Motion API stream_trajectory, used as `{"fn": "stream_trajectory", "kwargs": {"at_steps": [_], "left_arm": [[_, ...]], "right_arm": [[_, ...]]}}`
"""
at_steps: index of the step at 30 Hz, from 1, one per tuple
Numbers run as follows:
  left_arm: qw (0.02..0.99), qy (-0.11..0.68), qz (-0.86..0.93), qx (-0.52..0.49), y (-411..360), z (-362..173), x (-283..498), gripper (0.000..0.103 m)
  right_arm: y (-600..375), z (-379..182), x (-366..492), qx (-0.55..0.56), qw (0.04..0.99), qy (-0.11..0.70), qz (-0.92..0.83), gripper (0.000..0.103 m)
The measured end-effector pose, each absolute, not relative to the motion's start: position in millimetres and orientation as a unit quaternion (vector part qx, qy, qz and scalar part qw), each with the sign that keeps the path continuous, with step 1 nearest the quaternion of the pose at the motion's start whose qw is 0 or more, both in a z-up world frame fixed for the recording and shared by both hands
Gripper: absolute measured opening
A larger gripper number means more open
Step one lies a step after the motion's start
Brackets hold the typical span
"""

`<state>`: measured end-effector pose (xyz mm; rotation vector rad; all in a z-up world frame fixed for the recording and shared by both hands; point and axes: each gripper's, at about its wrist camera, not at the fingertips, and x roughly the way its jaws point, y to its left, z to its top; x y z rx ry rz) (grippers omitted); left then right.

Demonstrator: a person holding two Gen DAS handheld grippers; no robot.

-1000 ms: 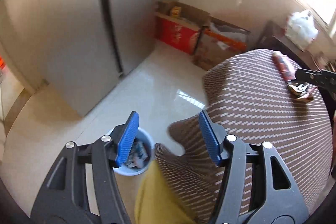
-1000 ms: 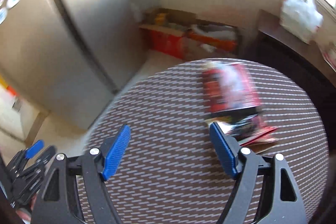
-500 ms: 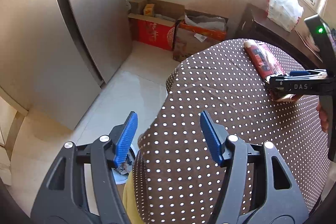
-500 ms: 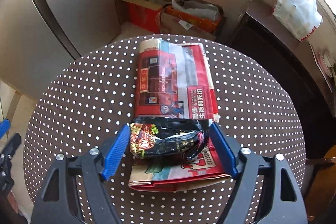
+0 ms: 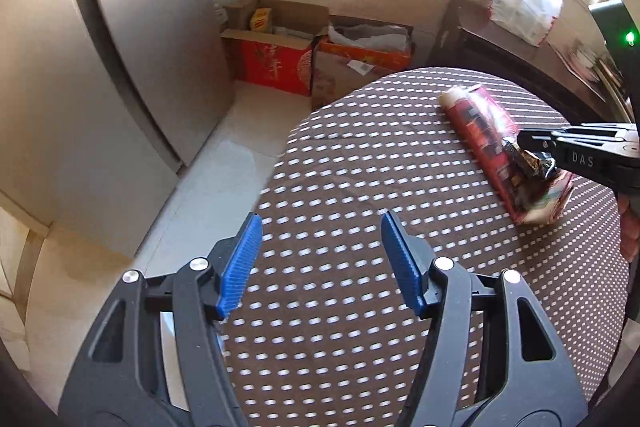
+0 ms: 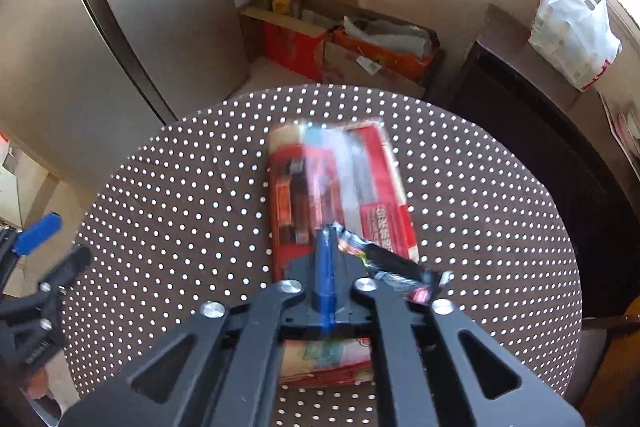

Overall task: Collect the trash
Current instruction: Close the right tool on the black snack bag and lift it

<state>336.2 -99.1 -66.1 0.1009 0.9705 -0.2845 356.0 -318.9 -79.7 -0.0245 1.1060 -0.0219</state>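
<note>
The fingers (image 6: 325,269) of the right gripper (image 6: 326,259) are now pressed together on a crumpled black snack wrapper (image 6: 394,265); half a second ago they stood wide apart on either side of it. The wrapper sticks out to the right of the closed blue pads, just above the folded red newspaper (image 6: 340,183) lying on the dotted bench (image 6: 192,195). From the left wrist view the same pinch shows at the far right, the wrapper (image 5: 530,159) caught at the tip of the right gripper (image 5: 532,147) over the newspaper (image 5: 486,131). Whether the wrapper has left the paper I cannot tell. The left gripper (image 5: 320,259) hovers over the near side of the bench (image 5: 360,155), its fingers (image 5: 240,263) spread wide and holding nothing. So one piece of trash looks secured, and the likely next need is carrying it off to a bin, which no current view shows. The newspaper probably remains to be collected.
</note>
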Motion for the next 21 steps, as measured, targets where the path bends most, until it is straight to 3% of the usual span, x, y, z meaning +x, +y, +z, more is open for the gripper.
{"fn": "stream_trajectory", "kwargs": {"at_steps": [4, 6, 8, 9, 18, 19, 20, 21], "left_arm": [[0.866, 0.469, -0.165, 0.049, -126.7, -63.8, 338.9, 0.062], [0.866, 0.466, -0.171, 0.056, -138.6, -64.4, 337.4, 0.062], [0.865, 0.465, -0.18, 0.064, -149.5, -65.7, 334.2, 0.062], [0.863, 0.465, -0.185, 0.067, -153.9, -66.6, 332.8, 0.062], [0.86, 0.476, -0.172, 0.067, -148.7, -74.5, 334.7, 0.062], [0.86, 0.476, -0.171, 0.067, -147.1, -75.5, 335.2, 0.062], [0.86, 0.477, -0.169, 0.067, -146.9, -75.7, 336.7, 0.062], [0.859, 0.479, -0.168, 0.066, -149.1, -75.5, 338.7, 0.062]], "right_arm": [[-326.7, -63.9, 342.5, -0.009, 0.861, 0.508, -0.01, 0.001], [-335.9, -55.4, 334.1, 0.012, 0.868, 0.497, -0.005, 0.007], [-341.9, -56.4, 334.2, 0.012, 0.861, 0.509, -0.004, 0.08], [-341.8, -55.3, 333.0, -0.004, 0.869, 0.495, -0.017, 0.083], [-351.5, -104.4, 353.5, -0.025, 0.833, 0.551, -0.054, 0.083], [-358.1, -105.2, 351.4, 0.002, 0.835, 0.549, -0.044, 0.072], [-362.7, -105.2, 349.9, 0.02, 0.833, 0.552, -0.035, 0.026], [-369.0, -105.1, 348.1, 0.027, 0.829, 0.556, -0.047, 0.014]]}}
